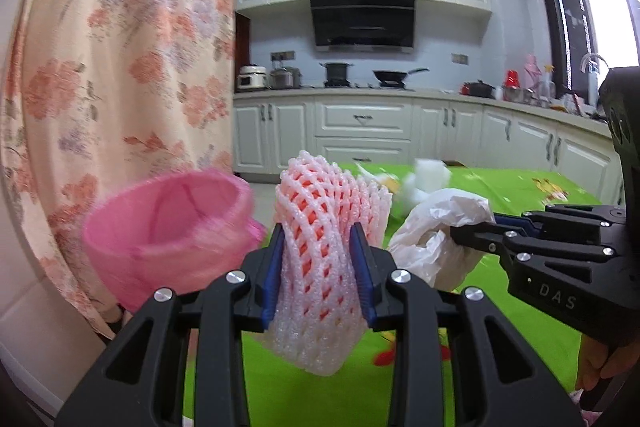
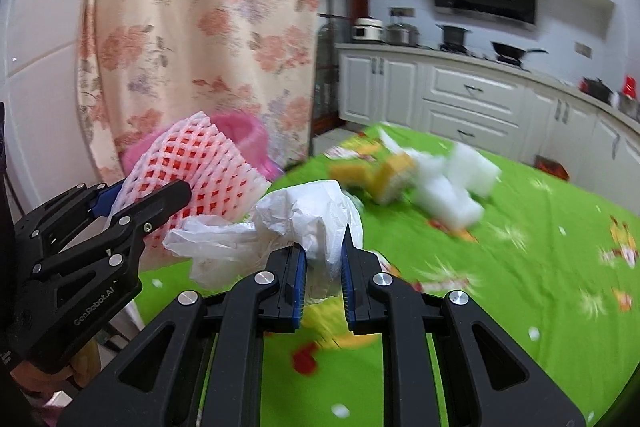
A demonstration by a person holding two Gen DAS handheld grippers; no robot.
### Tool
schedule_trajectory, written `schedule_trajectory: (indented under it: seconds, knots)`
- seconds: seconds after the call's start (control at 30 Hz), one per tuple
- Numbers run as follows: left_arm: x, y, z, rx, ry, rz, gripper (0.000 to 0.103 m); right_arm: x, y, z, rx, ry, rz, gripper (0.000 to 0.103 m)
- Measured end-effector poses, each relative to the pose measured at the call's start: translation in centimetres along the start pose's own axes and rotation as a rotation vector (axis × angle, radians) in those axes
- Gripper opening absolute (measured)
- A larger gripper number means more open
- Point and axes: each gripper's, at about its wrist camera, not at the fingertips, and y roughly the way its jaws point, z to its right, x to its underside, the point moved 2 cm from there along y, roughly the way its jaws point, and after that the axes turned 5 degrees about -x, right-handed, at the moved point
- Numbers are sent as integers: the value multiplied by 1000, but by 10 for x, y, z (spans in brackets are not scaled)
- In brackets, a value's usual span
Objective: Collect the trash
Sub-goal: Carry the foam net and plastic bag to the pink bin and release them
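The foam fruit net (image 1: 320, 259) is clamped by the left gripper (image 1: 320, 267), the crumpled plastic bag (image 2: 316, 227) by the right gripper (image 2: 324, 267), with the pink bin (image 1: 168, 227) nearer the left, ahead-left

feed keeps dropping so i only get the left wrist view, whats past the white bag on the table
Observer: Loose trash: a yellow sponge beside white foam blocks, lying on the green tablecloth.
Operator: is the right hand-held gripper really clamped on the bag, i only see it side on
Observer: Yes, in its own view the right hand-held gripper has both blue pads pressed into the white plastic bag, which bulges above them.
Operator: where's the pink bin from there
Observer: The pink bin sits off the table's left end, before the floral curtain, partly hidden by the foam fruit net in the left hand-held gripper.
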Motion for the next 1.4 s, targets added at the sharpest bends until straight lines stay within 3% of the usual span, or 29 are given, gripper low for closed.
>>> schedule_trajectory:
  seconds: [0.2,0.4,0.63,0.77,0.9,0.93,1.0,1.1,1.27,1.4]
  knots:
    - [-33,14,-49,-80,-33,-2,32,-49,27,-32,-62,-52,20,16]
    - [-62,42,-111,-156,-56,-37,32,-82,71,-66,-106,-91,-16,16]
    - [-68,84,-172,-201,-139,-113,32,-106,125,-89,-151,-59,-84,16]
    - [-62,105,-196,-221,-165,-142,33,-111,154,-103,-124,-83,-135,16]
    - [-54,119,-208,-238,-175,-163,40,-112,177,-118,-116,-120,-172,18]
    - [-52,121,-210,-251,-177,-167,46,-111,180,-119,-124,-117,-178,21]
    - [-48,122,-215,-276,-186,-169,55,-107,183,-119,-128,-100,-189,33]
    - [-43,115,-222,-293,-191,-157,56,-100,179,-114,-132,-94,-173,46]
    - [-34,102,-222,-309,-181,-151,62,-89,161,-95,-161,-38,-131,47]
    - [-25,91,-212,-302,-199,-141,74,-82,149,-80,-155,-7,-104,49]
